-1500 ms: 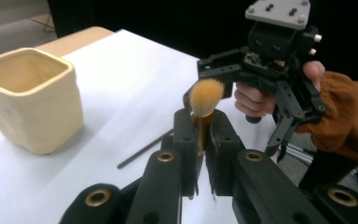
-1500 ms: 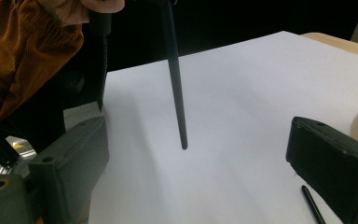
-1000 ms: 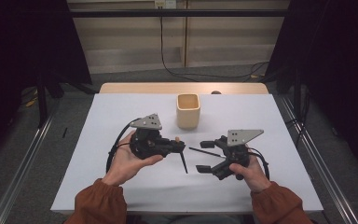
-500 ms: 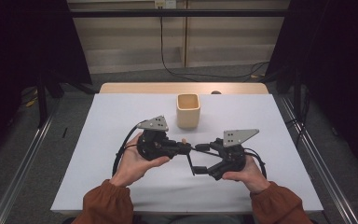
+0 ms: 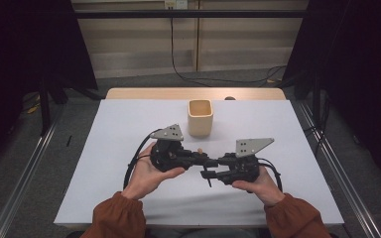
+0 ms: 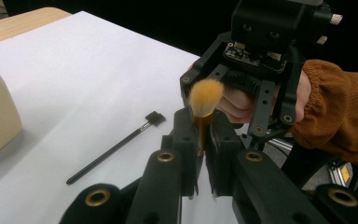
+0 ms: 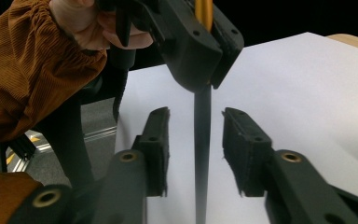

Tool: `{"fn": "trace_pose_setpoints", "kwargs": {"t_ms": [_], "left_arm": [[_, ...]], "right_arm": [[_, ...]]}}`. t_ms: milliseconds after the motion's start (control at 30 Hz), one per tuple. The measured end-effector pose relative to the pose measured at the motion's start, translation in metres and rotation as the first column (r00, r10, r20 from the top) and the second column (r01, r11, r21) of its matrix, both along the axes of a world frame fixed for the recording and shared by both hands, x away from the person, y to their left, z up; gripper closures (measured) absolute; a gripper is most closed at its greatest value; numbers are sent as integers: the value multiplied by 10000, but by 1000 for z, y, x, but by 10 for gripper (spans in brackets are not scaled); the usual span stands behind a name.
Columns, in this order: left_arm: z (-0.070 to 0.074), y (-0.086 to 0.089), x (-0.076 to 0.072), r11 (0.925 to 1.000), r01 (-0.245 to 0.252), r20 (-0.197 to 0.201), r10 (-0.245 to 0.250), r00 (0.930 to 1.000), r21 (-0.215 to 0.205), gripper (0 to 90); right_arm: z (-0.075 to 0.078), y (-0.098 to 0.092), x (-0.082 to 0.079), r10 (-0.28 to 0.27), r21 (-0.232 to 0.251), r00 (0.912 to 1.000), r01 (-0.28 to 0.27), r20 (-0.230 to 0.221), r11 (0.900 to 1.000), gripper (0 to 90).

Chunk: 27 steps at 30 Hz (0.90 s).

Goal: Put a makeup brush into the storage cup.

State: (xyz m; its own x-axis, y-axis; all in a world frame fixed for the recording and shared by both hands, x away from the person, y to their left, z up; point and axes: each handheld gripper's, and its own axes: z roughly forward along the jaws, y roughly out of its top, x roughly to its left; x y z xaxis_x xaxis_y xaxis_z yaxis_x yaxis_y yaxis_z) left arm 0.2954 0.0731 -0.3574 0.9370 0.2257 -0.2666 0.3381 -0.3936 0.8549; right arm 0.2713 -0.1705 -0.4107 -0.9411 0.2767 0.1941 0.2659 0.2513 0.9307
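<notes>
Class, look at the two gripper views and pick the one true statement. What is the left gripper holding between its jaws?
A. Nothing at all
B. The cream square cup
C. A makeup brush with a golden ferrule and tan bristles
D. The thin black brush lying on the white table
C: the left gripper is shut on the makeup brush, its dark handle hanging between the right gripper's apart pads.

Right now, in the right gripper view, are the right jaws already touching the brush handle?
No. The brush handle stands between the right gripper jaws, which have just been closing, with gaps on both sides.

Bare sheet left and right, cup behind claws, thin brush lying beside.
</notes>
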Motion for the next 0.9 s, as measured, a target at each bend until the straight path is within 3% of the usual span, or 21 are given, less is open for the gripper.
{"fn": "trace_pose_setpoints", "kwargs": {"t_ms": [400,900], "left_arm": [[-2,-1,0,9999,-92,-2,92,10000,-111,839],[-7,0,0,9998,-121,-12,121,9999,-162,838]], "right_arm": [[-3,2,2,-120,-30,9998,120,-179,9999,780],[-5,4,0,-226,-235,9997,224,-94,9995,829]]}}
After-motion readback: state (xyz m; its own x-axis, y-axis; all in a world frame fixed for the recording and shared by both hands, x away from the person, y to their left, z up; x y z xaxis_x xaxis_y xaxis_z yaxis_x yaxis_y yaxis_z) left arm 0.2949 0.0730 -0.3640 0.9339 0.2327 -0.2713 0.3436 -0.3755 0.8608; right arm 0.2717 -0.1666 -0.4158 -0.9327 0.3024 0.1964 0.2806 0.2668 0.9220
